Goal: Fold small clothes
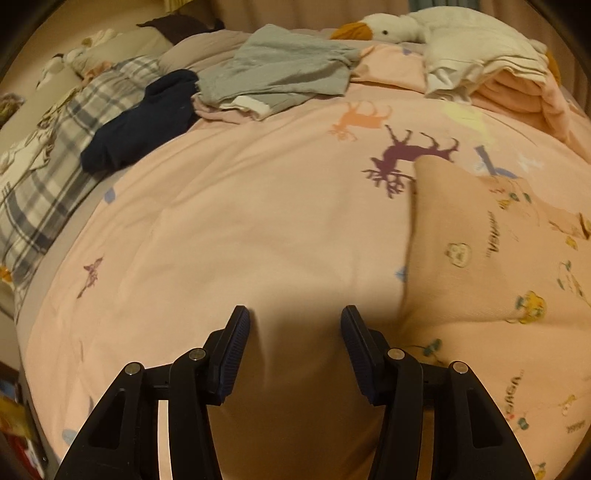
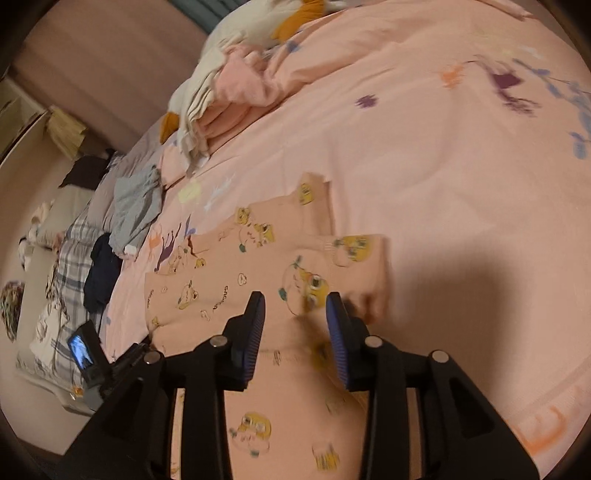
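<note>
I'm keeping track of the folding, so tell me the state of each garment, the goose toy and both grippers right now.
Cartoon-print garment: spread flat on the duvet, partly folded.
Grey garment: crumpled, unfolded.
Navy garment: bunched, unfolded.
Cream and pink stack: folded, piled.
Goose toy: lying at the bed's far end.
Left gripper: open, empty, over bare duvet.
Right gripper: open, over the cartoon-print garment.

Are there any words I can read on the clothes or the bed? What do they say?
"GAGA…": printed on the pink cartoon garment, repeated; the end is too blurred to read.
Other small words on the pink cartoon garment: too small and blurred to read.
Pink deer bedcover: pictures only, no words visible.
Grey top and dark socks: no writing visible.
</note>
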The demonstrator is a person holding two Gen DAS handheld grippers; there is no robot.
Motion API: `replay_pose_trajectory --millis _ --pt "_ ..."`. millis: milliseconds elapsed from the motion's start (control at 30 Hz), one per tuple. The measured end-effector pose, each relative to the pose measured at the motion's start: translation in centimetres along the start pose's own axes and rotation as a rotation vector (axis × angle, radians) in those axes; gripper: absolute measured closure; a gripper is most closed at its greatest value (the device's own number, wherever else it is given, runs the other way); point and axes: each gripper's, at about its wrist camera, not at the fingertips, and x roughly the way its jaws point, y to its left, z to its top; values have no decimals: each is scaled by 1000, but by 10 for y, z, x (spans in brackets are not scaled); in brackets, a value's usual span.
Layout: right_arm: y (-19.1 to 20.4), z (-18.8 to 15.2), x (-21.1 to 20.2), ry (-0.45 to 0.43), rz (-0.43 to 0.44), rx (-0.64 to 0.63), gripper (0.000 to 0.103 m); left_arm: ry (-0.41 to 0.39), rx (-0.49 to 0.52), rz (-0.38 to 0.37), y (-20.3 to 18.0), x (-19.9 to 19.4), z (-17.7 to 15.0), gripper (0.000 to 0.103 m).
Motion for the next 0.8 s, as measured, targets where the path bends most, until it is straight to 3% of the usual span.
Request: replay_pose_trajectory --millis 67,133,200,267,300,367,467,500,567,633,733,800 --pt "10 -6 16 85 -120 -91 73 -6 15 18 -4 0 1 48" --pt "22 -11 10 109 -178 -176 72 -12 39 36 -8 -2 -1 48" --pt "23 -18 8 251 -166 -150 71 -10 53 42 -7 -3 -1 48" --pt "16 -18 3 315 -108 -40 68 11 55 32 -4 -6 -1 48" --pt "19 -17 -2 276 -87 -42 68 25 49 19 -1 -7 0 49" --pt "29 -8 -19 100 -65 -89 68 66 11 -27 8 -11 -1 49" --pt "34 6 -19 -91 -30 -89 49 115 -36 -112 20 -18 -7 49" --pt "28 10 -8 -67 -42 -61 44 116 -40 -134 24 -21 -9 49" --pt "11 7 28 145 -116 26 48 106 -24 -126 32 -28 -15 49" --pt "14 -1 19 92 -153 -2 63 84 12 -92 38 -36 -21 49" --pt "23 -22 3 215 -187 -89 61 78 51 -108 56 -50 -38 49" --pt "15 -36 -7 292 -140 -47 58 89 41 -165 69 -57 -50 49"
